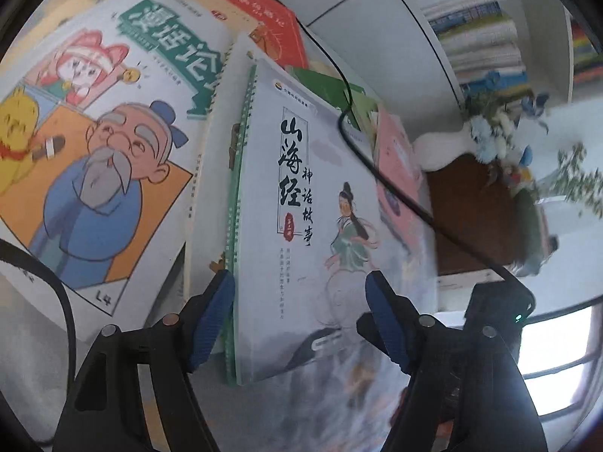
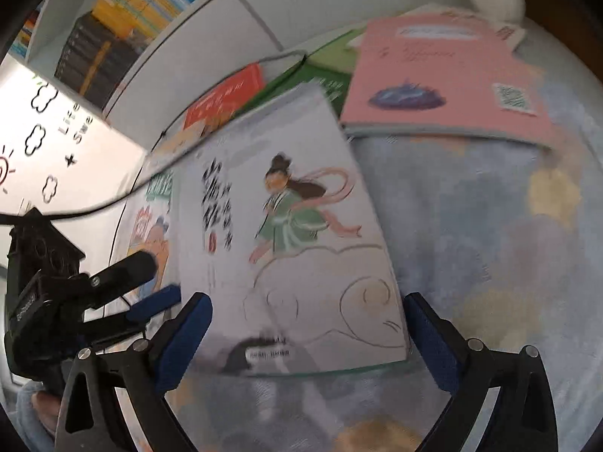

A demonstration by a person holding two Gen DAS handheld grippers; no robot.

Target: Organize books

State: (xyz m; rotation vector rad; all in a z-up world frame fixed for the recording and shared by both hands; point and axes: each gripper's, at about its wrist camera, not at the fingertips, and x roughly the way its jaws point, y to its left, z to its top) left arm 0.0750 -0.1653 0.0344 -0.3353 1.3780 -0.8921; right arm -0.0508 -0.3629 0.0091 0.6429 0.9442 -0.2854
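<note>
A grey-white book (image 1: 312,173) with an ink-painted figure in green tops a stack with green spines, lying on a blue patterned cloth (image 2: 490,226). My left gripper (image 1: 299,290) hovers at its near end with the jaws about half apart. One blue pad sits by the green spine edge and the other over the cover. Neither visibly presses. In the right wrist view the same book (image 2: 286,226) lies beyond my right gripper (image 2: 305,301), whose jaws stand wide with nothing between the pads. The left gripper (image 2: 166,275) shows there at the book's left edge.
A cartoon book (image 1: 105,150) with an old man lies left of the stack, a red book (image 1: 256,11) behind it. A pink book (image 2: 444,75) and a green one (image 2: 320,71) lie farther back. A black cable (image 1: 377,165) crosses the books. A bookshelf (image 1: 471,19) and flowers (image 1: 490,132) stand behind.
</note>
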